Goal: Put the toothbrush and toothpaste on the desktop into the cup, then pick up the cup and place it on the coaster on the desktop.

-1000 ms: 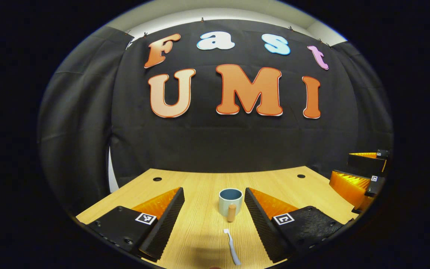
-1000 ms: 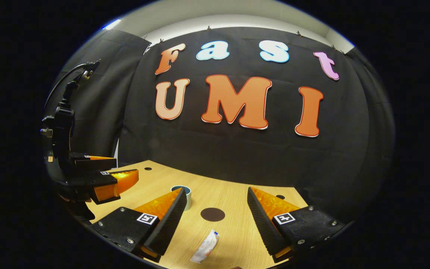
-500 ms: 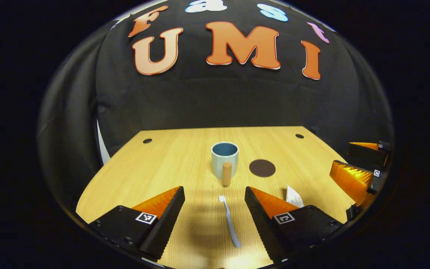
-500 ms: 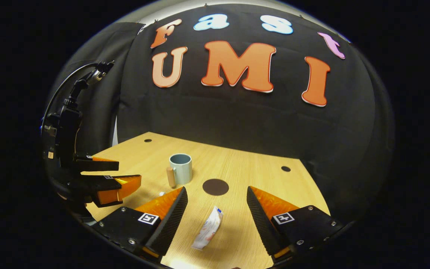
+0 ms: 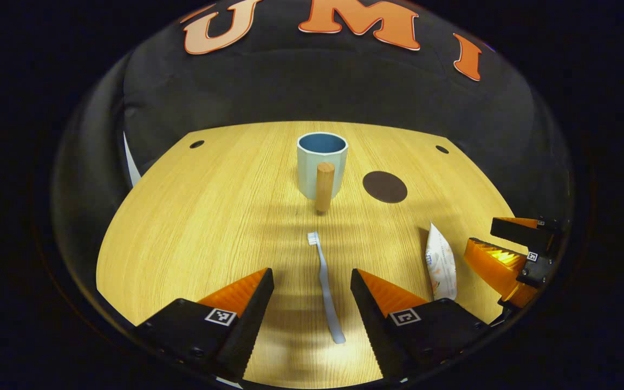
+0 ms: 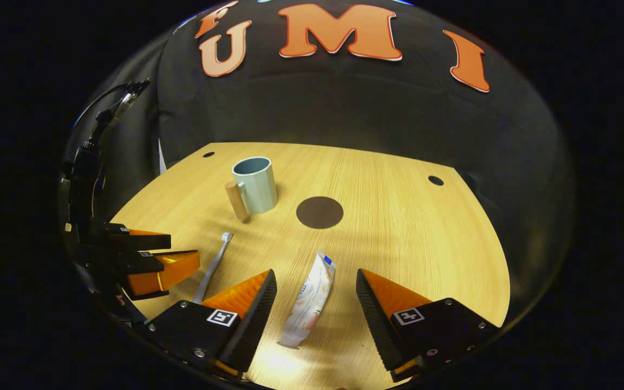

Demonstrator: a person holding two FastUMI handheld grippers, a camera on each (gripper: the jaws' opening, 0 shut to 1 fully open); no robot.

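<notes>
Both my grippers tipped down toward desktop since a second ago; left gripper [image 5: 310,281] spread wide astride toothbrush [image 5: 324,287], nearside of cup [image 5: 322,163]; right gripper [image 6: 313,284] spread astride toothpaste [image 6: 309,299], also nearside of cup; coaster [image 6: 319,212] just beside cup; nothing grasped; pickups look next.

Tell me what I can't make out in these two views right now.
- Toothbrush: in the right gripper view its handle end is hidden behind that gripper's own finger.
- Toothpaste: in the left gripper view its lower end is hidden behind that gripper's finger; the print is too small.
- Cup: its bottom is hidden by its wall.
</notes>
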